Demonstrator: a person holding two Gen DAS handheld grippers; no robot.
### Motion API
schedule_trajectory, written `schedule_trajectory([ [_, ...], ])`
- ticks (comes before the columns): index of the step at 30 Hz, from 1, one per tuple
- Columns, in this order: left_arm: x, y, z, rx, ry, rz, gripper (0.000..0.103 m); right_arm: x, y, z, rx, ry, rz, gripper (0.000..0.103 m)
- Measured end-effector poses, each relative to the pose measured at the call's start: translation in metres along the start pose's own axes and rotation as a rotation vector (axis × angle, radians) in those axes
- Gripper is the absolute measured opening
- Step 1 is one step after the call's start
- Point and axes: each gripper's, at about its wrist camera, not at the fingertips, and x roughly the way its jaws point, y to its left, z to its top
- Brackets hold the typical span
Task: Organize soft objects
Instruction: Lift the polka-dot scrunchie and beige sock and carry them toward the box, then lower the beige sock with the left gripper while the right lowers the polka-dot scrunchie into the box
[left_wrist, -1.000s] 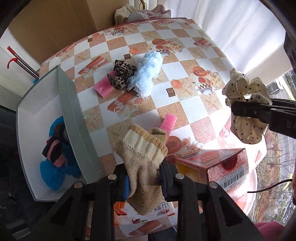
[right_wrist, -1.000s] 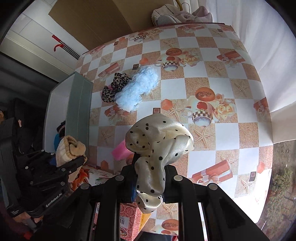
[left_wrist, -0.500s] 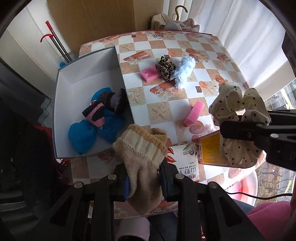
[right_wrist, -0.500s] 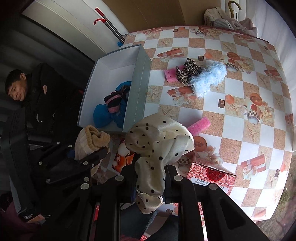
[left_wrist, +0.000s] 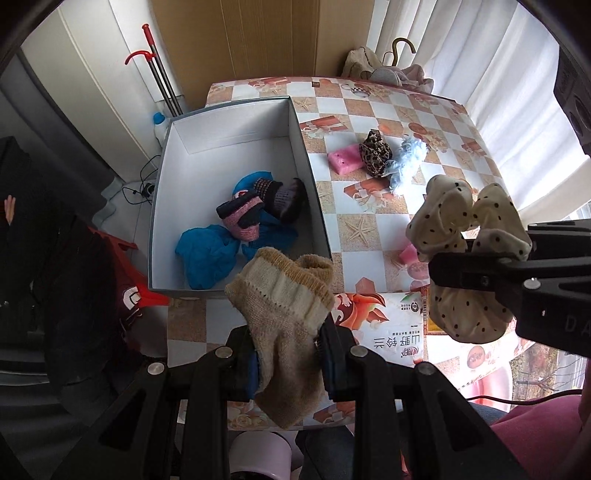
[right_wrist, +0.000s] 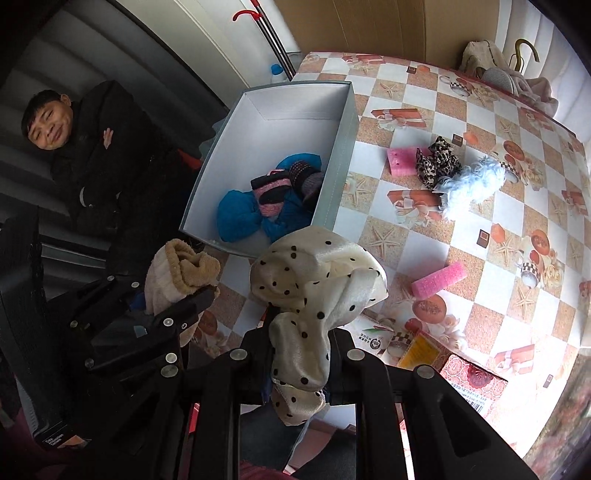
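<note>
Both loads have been carried from mid-bench toward the white box. Left hand-held gripper is clamped on the beige sock, right hand-held gripper on the dotted scrunchie, both apparently just short of the box's near rim; the far half of its floor is bare.

- Left gripper, black, two-fingered, at bottom centre, clamped on a beige knitted sock with a tan cuff; toe hanging below the jaws.
- Right gripper, black, entering from the right edge, pinching a cream satin scrunchie with black dots.
- Open grey cardboard box with white interior on the table's left part; inside, crumpled blue cloth under dark striped pink-and-black knitwear.
- Checkered orange-and-white tablecloth bearing a pink foam block, touching a leopard-print fabric piece, beside a pale blue fluffy item.
- Printed carton with an orange picture near the front edge.
</note>
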Motion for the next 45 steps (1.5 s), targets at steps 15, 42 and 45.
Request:
schedule_trajectory([
  [15, 0.005, 0.007, 0.002, -0.013, -0.001, -0.002, 0.029, 0.001, 0.003, 0.004, -0.008, 0.008, -0.02, 0.02],
  [42, 0.026, 0.048, 0.045, -0.089, -0.018, 0.042, 0.029, 0.022, 0.013, 0.057, -0.066, 0.03, -0.022, 0.02],
  [45, 0.032, 0.06, 0.06, -0.11, -0.021, 0.055, 0.029, 0.026, 0.02, 0.075, -0.092, 0.024, -0.028, 0.02],
])
